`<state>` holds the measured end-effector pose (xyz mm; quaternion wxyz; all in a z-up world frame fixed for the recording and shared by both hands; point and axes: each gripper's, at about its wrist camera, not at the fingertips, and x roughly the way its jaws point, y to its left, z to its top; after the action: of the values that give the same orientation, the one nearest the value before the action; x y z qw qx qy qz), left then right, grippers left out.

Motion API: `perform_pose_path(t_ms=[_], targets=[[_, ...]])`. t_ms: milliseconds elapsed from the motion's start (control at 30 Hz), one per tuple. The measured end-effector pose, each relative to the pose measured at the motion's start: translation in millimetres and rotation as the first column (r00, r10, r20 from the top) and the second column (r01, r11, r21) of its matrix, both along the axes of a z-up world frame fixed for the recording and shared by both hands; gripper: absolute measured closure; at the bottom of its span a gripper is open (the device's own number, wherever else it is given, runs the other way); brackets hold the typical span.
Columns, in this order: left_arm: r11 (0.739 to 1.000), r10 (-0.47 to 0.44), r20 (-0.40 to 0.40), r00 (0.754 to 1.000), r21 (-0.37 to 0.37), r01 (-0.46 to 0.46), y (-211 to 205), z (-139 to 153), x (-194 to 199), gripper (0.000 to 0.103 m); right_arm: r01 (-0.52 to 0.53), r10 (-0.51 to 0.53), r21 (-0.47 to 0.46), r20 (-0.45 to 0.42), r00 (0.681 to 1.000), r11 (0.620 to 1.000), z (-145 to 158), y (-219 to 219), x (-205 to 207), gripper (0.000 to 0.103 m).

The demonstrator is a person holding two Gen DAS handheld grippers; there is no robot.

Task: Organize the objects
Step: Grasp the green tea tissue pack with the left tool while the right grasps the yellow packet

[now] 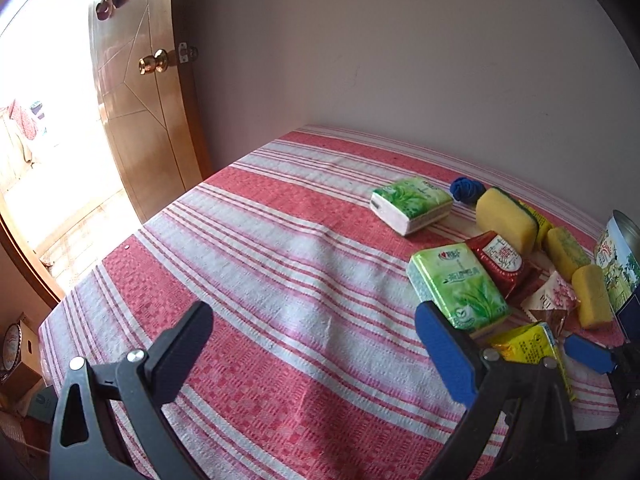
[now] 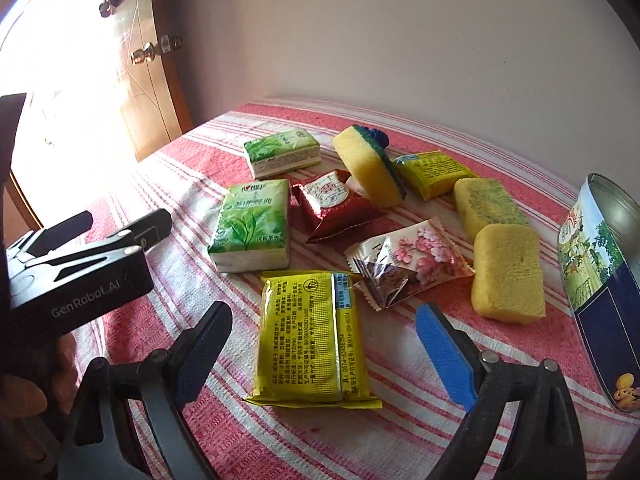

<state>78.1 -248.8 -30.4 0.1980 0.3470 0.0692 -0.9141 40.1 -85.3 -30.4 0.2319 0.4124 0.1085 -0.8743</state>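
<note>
Yellow packet [image 2: 310, 338] lies between the right gripper's [image 2: 324, 344] spread fingers, untouched.

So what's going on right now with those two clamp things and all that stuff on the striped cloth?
Left tool open, over bare cloth. Right tool open, straddling the near yellow packet, not gripping. Tissue packs, sponges, snacks scattered; tin at right. Nothing in the way.

2 tissue packs [image 2: 251, 226], 3 sponges [image 2: 507, 274], 4 snack packets [image 2: 310, 336], 1 tin [image 2: 604, 288]
</note>
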Motion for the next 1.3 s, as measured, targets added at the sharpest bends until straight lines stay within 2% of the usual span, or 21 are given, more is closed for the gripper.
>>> perform_pose_path(t_ms=[67, 100, 167, 300, 433, 533, 633, 733, 833, 933, 1000, 1067, 1133, 1300], targets=[[1.0, 0.004, 0.007, 1.0, -0.002, -0.004, 1, -1, -3, 0.001, -0.003, 0.003, 0.006, 0.002, 1.0, 1.0, -2, -2, -1, 0.026], [1.0, 0.001, 0.009, 1.0, -0.001, -0.001, 3, -1, -5, 0.001, -0.001, 0.001, 0.005, -0.001, 1.0, 1.0, -2, -1, -1, 0.039], [1.0, -0.014, 0.012, 1.0, 0.007, 0.014, 7, 0, -8, 0.001, -0.003, 0.003, 0.001, -0.004, 1.0, 1.0, -1, 2, 1, 0.048], [0.997, -0.056, 0.023, 0.998, 0.057, 0.054, 19, -1, -22, 0.001, 0.002, -0.001, -0.101, 0.005, 1.0, 0.995, 6, 23, -2, 0.049], [0.993, -0.09, 0.034, 0.995, 0.081, 0.087, 34, -2, -38, 0.001, 0.041, -0.057, -0.187, -0.083, 0.995, 0.982, 29, 55, 0, 0.049], [0.991, -0.099, 0.052, 0.994, 0.097, 0.093, 44, -4, -52, 0.001, 0.076, -0.12, -0.249, -0.168, 0.978, 0.966, 48, 78, 2, 0.049], [0.989, -0.1, 0.081, 0.992, 0.114, 0.09, 51, -10, -67, 0.001, 0.084, -0.152, -0.299, -0.213, 0.965, 0.951, 60, 94, 1, 0.049], [0.994, -0.076, 0.12, 0.99, 0.092, 0.065, 54, -19, -79, 0.001, 0.096, -0.182, -0.327, -0.244, 0.953, 0.94, 67, 101, 3, 0.049], [0.988, -0.082, 0.153, 0.985, 0.141, 0.06, 50, -26, -85, 0.007, 0.101, -0.207, -0.381, -0.249, 0.946, 0.919, 73, 107, 5, 0.049], [0.986, -0.074, 0.144, 0.987, 0.156, 0.052, 48, -26, -84, 0.013, 0.124, -0.24, -0.382, -0.274, 0.931, 0.916, 77, 112, 8, 0.049], [0.985, -0.088, 0.131, 0.988, 0.16, 0.066, 50, -25, -85, 0.022, 0.14, -0.257, -0.381, -0.273, 0.927, 0.914, 78, 115, 8, 0.049], [0.982, -0.11, 0.114, 0.987, 0.166, 0.09, 51, -24, -83, 0.04, 0.155, -0.268, -0.387, -0.258, 0.928, 0.909, 77, 118, 6, 0.049], [0.978, -0.131, 0.1, 0.986, 0.176, 0.113, 50, -23, -81, 0.05, 0.17, -0.281, -0.391, -0.246, 0.928, 0.905, 76, 119, 4, 0.049], [0.972, -0.118, 0.052, 0.992, 0.21, 0.105, 44, -19, -72, 0.05, 0.194, -0.309, -0.394, -0.255, 0.916, 0.898, 76, 124, 5, 0.049]])
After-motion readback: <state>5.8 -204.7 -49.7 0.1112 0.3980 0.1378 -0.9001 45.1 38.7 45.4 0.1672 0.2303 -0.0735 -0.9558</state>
